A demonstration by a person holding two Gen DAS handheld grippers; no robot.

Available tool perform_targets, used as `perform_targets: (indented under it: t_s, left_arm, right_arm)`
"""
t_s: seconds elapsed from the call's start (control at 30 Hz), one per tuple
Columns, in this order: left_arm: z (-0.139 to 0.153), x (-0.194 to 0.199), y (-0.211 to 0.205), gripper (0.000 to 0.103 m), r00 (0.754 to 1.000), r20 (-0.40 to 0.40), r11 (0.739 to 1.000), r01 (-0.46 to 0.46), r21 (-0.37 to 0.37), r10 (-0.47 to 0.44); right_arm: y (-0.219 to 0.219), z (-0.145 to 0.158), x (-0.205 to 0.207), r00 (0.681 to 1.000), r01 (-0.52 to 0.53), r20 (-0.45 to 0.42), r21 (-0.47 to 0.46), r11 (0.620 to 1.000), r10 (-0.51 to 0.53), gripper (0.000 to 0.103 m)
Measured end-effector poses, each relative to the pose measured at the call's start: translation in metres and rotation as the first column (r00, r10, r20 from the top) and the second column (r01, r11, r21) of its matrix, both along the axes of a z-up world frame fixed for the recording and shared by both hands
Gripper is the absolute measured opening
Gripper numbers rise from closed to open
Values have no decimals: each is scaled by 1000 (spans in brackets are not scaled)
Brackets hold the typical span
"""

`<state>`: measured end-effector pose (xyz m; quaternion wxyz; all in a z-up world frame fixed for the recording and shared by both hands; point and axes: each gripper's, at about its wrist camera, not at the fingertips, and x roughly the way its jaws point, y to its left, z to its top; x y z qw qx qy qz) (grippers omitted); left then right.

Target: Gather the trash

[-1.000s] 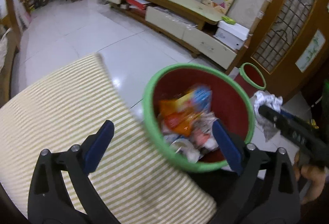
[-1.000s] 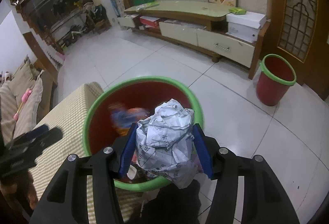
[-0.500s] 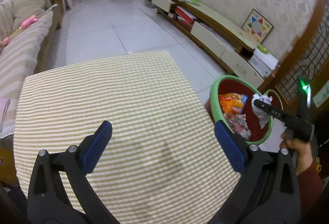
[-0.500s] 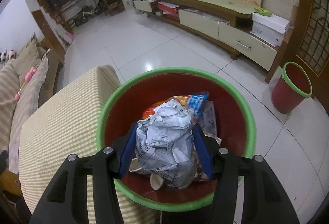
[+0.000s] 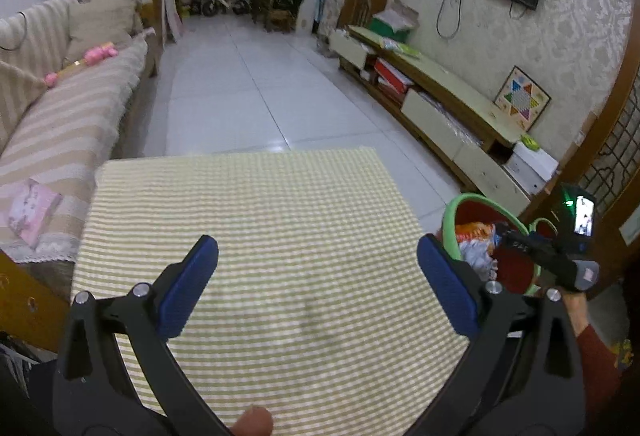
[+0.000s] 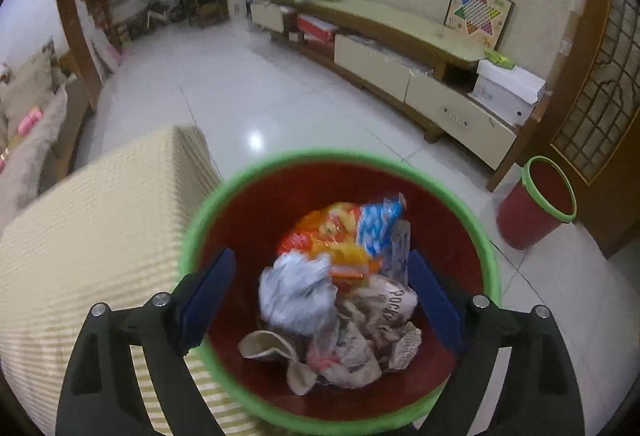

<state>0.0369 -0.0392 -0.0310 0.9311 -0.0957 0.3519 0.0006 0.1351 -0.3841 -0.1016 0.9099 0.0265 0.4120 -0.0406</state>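
Note:
A red bin with a green rim [image 6: 200,220] stands beside the striped table and holds trash. The crumpled white paper ball [image 6: 296,292] lies inside it on top of snack wrappers [image 6: 344,232] and other paper. My right gripper [image 6: 320,296] is open and empty directly above the bin. In the left wrist view the bin [image 5: 450,220] sits off the table's right edge with the right gripper [image 5: 536,252] over it. My left gripper [image 5: 316,288] is open and empty above the striped tablecloth [image 5: 256,220].
A second red bin [image 6: 536,204] stands on the floor by the wooden door. A low TV cabinet [image 6: 400,48] runs along the right wall. A sofa [image 5: 68,108] lies to the left. White tiled floor [image 5: 256,88] stretches beyond the table.
My right gripper has opened and the paper ball has dropped into the bin. My left gripper has swung left from the bin to over the table.

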Motion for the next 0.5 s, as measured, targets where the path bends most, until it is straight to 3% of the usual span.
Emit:
perform_targets:
  t_s: [0.1,0.13,0.27,0.33,0.5]
  left_arm:
    - [6,-7,10,98,999,32,1000,-18,-20,19]
    - [9,-10,15,98,998,49,999,-25,-40,27]
    - [23,-24,29,98,989,128,995,-67,-77,77]
    - [32,-29,31,98,982,165,995,-87,-48,94]
    - [49,-39,32,98,974,199,990,-123,71,107]
  right_arm:
    - [23,33,-26,994,-42,102,-3,999,42,88]
    - [35,48,-40,986,-52,156,-15,999,53,96]
    - [80,96,-94,929,-89,354,-62,994,106,96]
    - [99,112,-113,905,-105,410,-56,993,118,96]
    - [127,133,-134,893,-179,428,60,982,136,96]
